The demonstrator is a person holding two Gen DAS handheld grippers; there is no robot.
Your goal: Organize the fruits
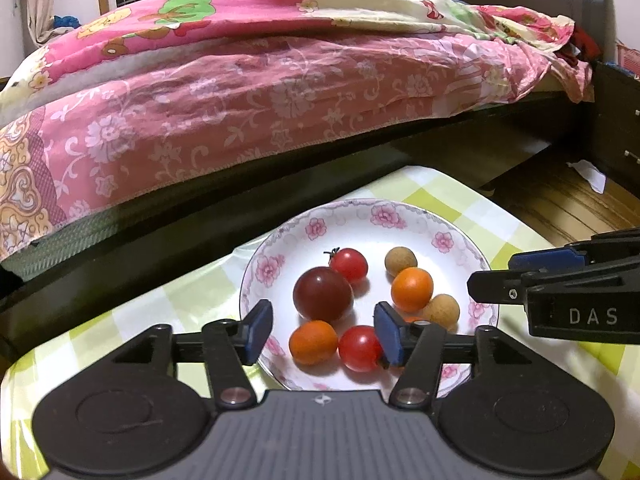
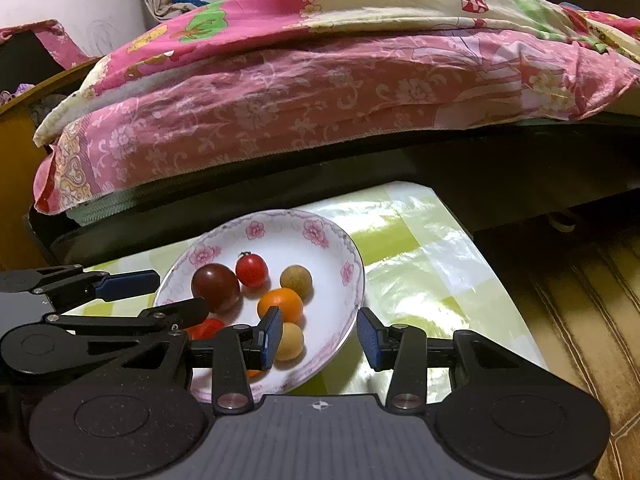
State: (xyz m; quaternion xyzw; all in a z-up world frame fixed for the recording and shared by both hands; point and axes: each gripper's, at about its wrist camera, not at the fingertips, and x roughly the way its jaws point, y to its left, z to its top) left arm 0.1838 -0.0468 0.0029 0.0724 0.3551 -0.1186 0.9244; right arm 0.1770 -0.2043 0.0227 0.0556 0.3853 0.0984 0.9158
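Note:
A white floral plate (image 1: 460,236) (image 2: 344,248) holds several small fruits: a dark red tomato (image 1: 322,293) (image 2: 216,286), red cherry tomatoes (image 1: 349,265) (image 1: 359,348) (image 2: 251,269), orange ones (image 1: 412,289) (image 1: 313,342) (image 2: 281,303) and tan longans (image 1: 401,261) (image 1: 442,311) (image 2: 296,278) (image 2: 290,342). My left gripper (image 1: 324,336) is open and empty over the plate's near side, jaws either side of the near fruits. My right gripper (image 2: 320,338) is open and empty, straddling the plate's right rim. It also shows in the left wrist view (image 1: 560,288).
The plate sits on a green-checked tablecloth (image 1: 192,292) (image 2: 420,264). A bed with a pink floral quilt (image 1: 260,96) (image 2: 320,88) stands close behind the table. Wooden floor (image 1: 560,200) (image 2: 580,320) lies to the right.

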